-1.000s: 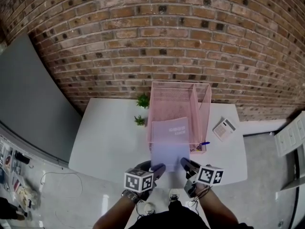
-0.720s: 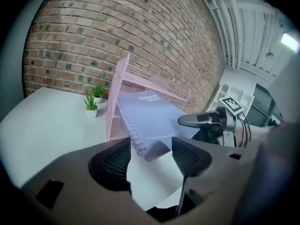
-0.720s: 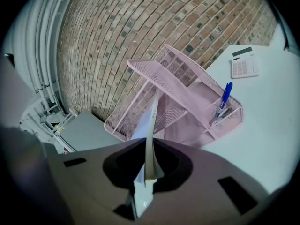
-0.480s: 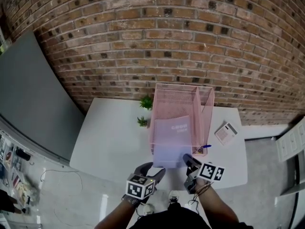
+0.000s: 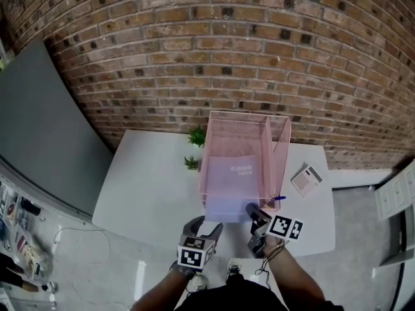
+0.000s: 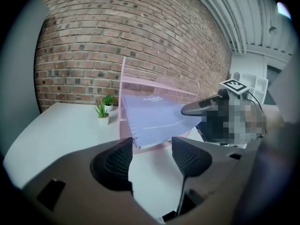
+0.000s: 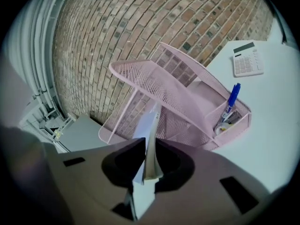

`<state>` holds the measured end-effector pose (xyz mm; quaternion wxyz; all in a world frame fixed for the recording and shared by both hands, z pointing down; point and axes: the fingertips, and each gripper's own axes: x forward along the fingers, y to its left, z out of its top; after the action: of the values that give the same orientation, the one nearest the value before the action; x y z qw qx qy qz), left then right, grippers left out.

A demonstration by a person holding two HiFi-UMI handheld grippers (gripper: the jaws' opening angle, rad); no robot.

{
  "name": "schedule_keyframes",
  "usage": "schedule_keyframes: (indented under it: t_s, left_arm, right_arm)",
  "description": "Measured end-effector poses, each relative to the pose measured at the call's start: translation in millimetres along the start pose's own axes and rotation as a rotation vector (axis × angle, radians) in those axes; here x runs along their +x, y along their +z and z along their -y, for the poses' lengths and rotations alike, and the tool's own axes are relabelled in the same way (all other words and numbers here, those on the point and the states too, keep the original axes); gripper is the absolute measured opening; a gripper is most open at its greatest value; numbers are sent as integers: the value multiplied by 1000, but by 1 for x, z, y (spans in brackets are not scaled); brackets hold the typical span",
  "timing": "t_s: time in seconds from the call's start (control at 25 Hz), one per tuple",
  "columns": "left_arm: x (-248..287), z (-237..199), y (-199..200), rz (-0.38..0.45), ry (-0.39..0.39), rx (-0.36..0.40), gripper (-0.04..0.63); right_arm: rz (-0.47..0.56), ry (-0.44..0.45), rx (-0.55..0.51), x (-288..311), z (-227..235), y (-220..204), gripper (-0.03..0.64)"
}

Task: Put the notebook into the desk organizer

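Note:
A lavender spiral notebook [image 5: 230, 183] lies flat, its far part inside the pink mesh desk organizer [image 5: 237, 115] and its near edge sticking out over the table. My right gripper [image 5: 254, 214] holds the notebook's near right corner. In the right gripper view the notebook [image 7: 149, 135] runs edge-on between the jaws [image 7: 149, 161], which are opening but still touch it. My left gripper [image 5: 206, 225] hangs open just short of the notebook's near left edge, touching nothing. The left gripper view shows the notebook [image 6: 154, 118] beyond its empty jaws [image 6: 151, 156].
A white calculator [image 5: 305, 177] lies to the right of the organizer. A blue pen [image 7: 232, 100] stands in the organizer's small front compartment. Two small potted plants [image 5: 194, 137] [image 5: 190, 163] stand to its left. A brick wall rises behind the white table [image 5: 149, 180].
The notebook has slid farther into the organizer. My left gripper has let go of its near edge and drawn back toward me. The right gripper followed the notebook forward.

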<state>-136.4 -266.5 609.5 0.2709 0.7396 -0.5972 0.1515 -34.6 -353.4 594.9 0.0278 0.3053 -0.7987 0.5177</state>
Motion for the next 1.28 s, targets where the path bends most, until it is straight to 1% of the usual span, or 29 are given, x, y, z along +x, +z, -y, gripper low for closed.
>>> schedule_keyframes:
  t_s: [0.04, 0.12, 0.2, 0.24, 0.36, 0.6, 0.72, 0.84, 0.92, 1.12, 1.28]
  left_arm:
    - [2, -2, 2, 4, 9, -8, 261]
    - [6, -4, 6, 13, 19, -17, 261]
    - [9, -5, 10, 18, 26, -22, 261]
    - [11, -6, 12, 19, 30, -25, 261]
    - [16, -8, 18, 22, 36, -30, 261]
    - [23, -11, 27, 28, 41, -42, 261]
    - [27, -12, 29, 30, 47, -55, 262]
    - [30, -14, 31, 30, 56, -83, 261]
    - [32, -14, 32, 29, 59, -91, 261]
    - [30, -19, 35, 37, 63, -109, 261]
    - [27, -19, 36, 44, 56, -103, 261]
  right_arm:
    - [-16, -3, -27, 1, 1, 0, 63]
    - [-55, -12, -117, 2, 2, -3, 104]
    - [-98, -17, -228, 4, 1, -8, 201]
    - [-115, -19, -279, 4, 1, -11, 233]
    - [-151, -38, -398, 2, 1, -20, 285]
    - [-165, -90, -507, -10, 12, -30, 282]
    - [-153, -150, -567, -12, 19, -26, 261]
    - [-100, -227, -573, -15, 25, -14, 256]
    - [-74, -260, -568, -15, 26, -8, 256]
    - [-46, -306, -527, -13, 29, -3, 252]
    - [-17, -327, -471, -10, 32, -1, 253]
